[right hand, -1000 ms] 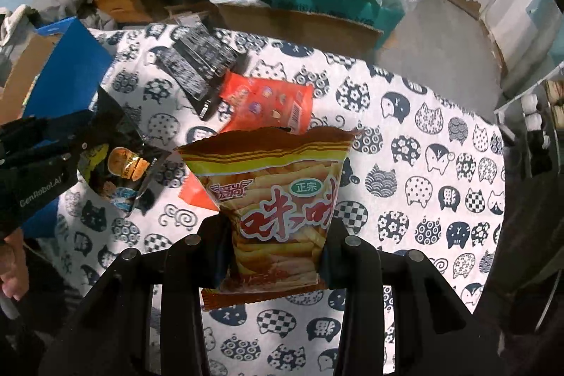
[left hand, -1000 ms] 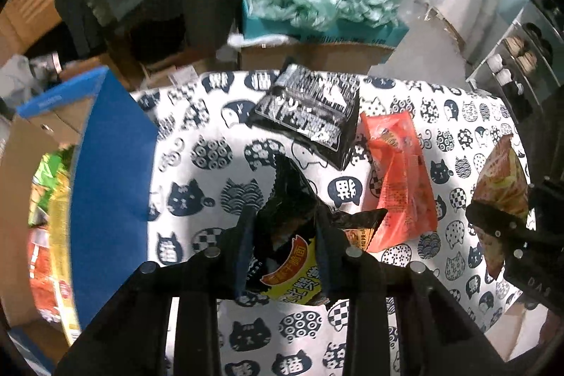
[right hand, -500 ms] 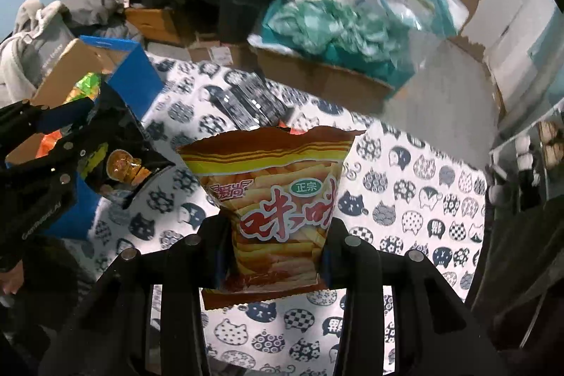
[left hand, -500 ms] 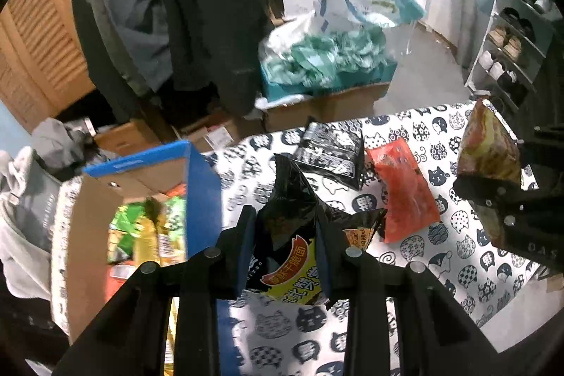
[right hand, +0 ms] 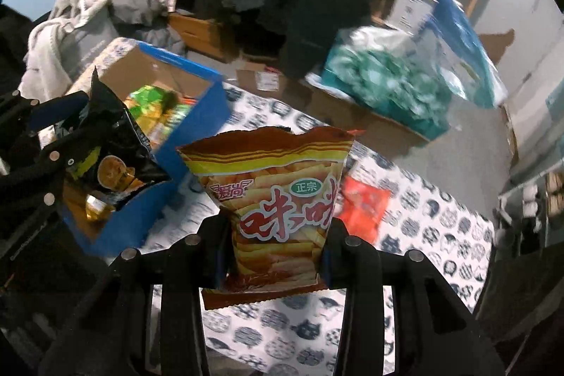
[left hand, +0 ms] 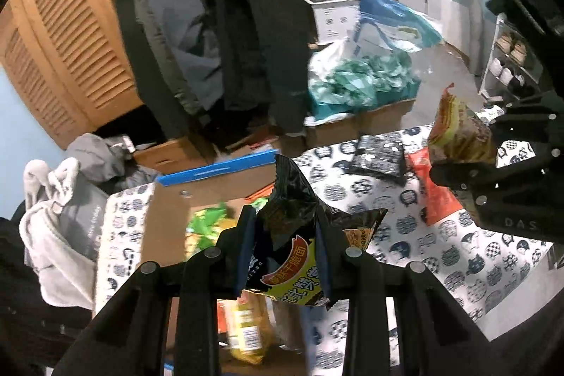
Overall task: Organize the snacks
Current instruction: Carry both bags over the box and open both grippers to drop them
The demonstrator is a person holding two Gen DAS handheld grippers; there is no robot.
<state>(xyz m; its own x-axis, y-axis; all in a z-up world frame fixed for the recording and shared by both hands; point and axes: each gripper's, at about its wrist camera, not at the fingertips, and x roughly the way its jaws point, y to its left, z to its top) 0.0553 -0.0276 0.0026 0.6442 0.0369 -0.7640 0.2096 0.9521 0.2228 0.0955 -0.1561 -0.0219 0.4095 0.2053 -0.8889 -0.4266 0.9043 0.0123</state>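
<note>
My left gripper [left hand: 285, 256] is shut on a black snack bag [left hand: 296, 224] and holds it above the open blue cardboard box [left hand: 215, 170], which holds several snack packs. The same bag [right hand: 109, 147] and box [right hand: 208, 104] show in the right wrist view. My right gripper [right hand: 278, 245] is shut on an orange-yellow snack bag [right hand: 278, 192], held above the cat-print tablecloth [right hand: 440, 235]; it also shows at the right of the left wrist view [left hand: 458, 140]. A red packet [left hand: 437, 196] and a black packet [left hand: 380, 157] lie on the cloth.
Beyond the table stand a cardboard box with teal bags [left hand: 363, 83], hanging dark coats [left hand: 253, 23] and a louvred wooden door [left hand: 63, 41]. Grey clothes [left hand: 60, 199] are piled left of the blue box. A shoe rack [left hand: 511, 62] stands at the right.
Both grippers have risen and swung left with their bags. The black bag has gone from over the tablecloth to over the open blue box. The orange bag has moved nearer the box.
</note>
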